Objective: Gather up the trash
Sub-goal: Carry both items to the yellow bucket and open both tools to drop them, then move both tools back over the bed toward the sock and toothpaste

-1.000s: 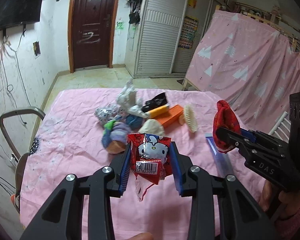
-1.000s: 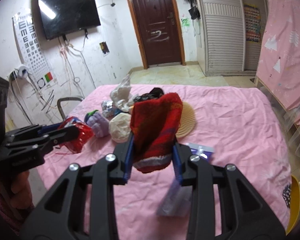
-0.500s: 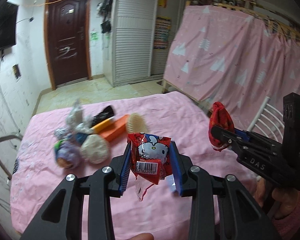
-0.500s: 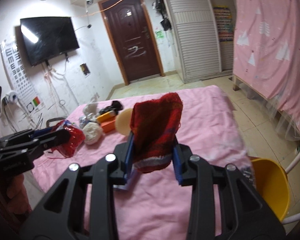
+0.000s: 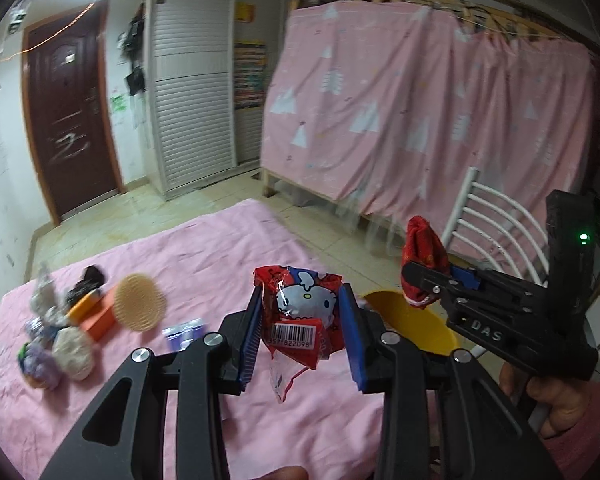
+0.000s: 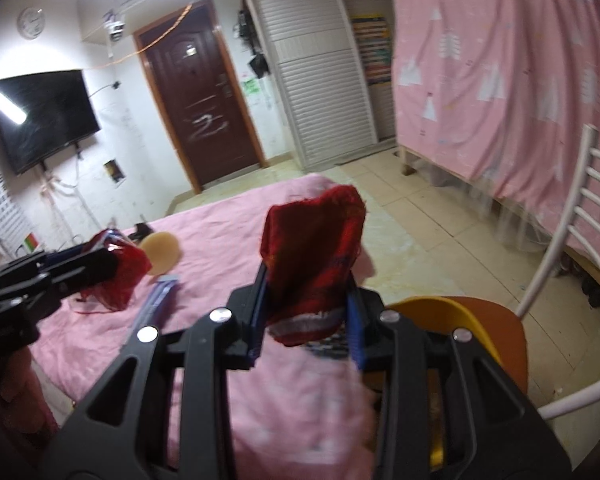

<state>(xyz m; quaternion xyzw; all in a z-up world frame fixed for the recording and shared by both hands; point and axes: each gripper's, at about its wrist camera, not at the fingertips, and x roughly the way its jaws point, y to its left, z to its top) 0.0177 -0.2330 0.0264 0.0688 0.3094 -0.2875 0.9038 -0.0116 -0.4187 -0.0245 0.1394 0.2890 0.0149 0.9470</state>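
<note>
I have the red snack wrapper (image 5: 300, 316) pinched in my left gripper (image 5: 302, 332) and a red cloth scrap (image 6: 312, 268) clamped in my right gripper (image 6: 306, 320), both lifted over the pink bed's (image 5: 220, 248) edge, near the yellow bin (image 5: 412, 320), presumably for dropping

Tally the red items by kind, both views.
Red snack wrapper, in the left gripper: 1
Red knit cloth, in the right gripper: 1
Total: 2
</note>
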